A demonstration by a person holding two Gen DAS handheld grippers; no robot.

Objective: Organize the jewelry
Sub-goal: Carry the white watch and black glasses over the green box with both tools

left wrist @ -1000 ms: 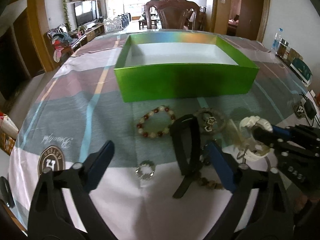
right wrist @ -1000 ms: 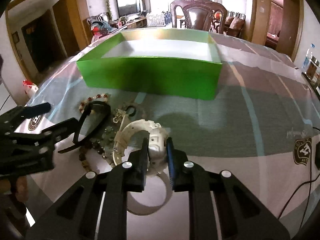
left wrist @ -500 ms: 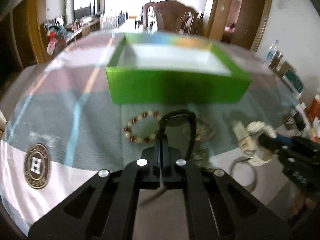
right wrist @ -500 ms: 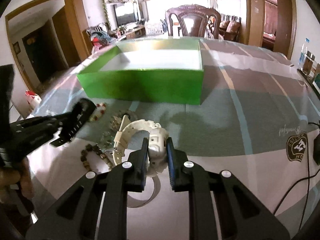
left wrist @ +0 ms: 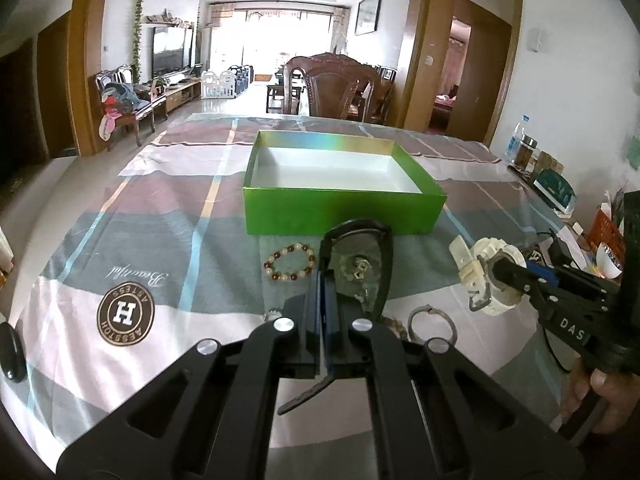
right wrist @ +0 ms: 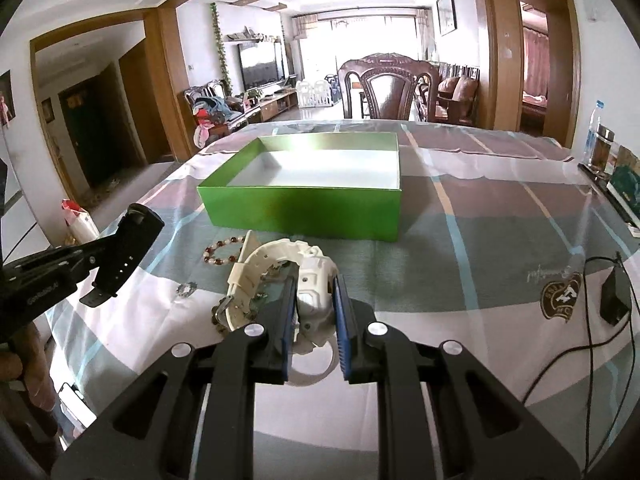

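1. The left gripper [left wrist: 323, 308] has its jaws pinched tight on the strap of a black watch [left wrist: 356, 256]. The watch's loop stands up ahead of the tips, and its free strap end hangs below them, clear of the table.
2. The right gripper [right wrist: 314, 312] is closed narrowly on the case of a white watch [right wrist: 280, 276]. The white strap curls out ahead and to the left of its tips, with the buckle hanging at the lower left.
3. The green box [left wrist: 344, 208] sits open and upright straight ahead of both grippers, well beyond the tips, with its white floor showing.
4. A red and white bead bracelet [left wrist: 289, 262] lies on the tablecloth [left wrist: 132, 232], between the left gripper's tips and the box's near wall and slightly to the left.
5. A pale charm bracelet [left wrist: 358, 268] lies directly under the black watch's loop and is seen through it.
6. A thin metal ring [left wrist: 430, 318] lies just to the right of the left gripper. A brown bead strand [left wrist: 394, 326] lies beside the ring, partly hidden by the gripper's body.
7. A small sparkly ring [right wrist: 186, 289] lies to the left of the right gripper's tips.
8. Nothing lies on the cloth between the held watches and the box except the bead bracelet.
9. A black adapter and cable [right wrist: 614, 296] lie far to the right of the right gripper.
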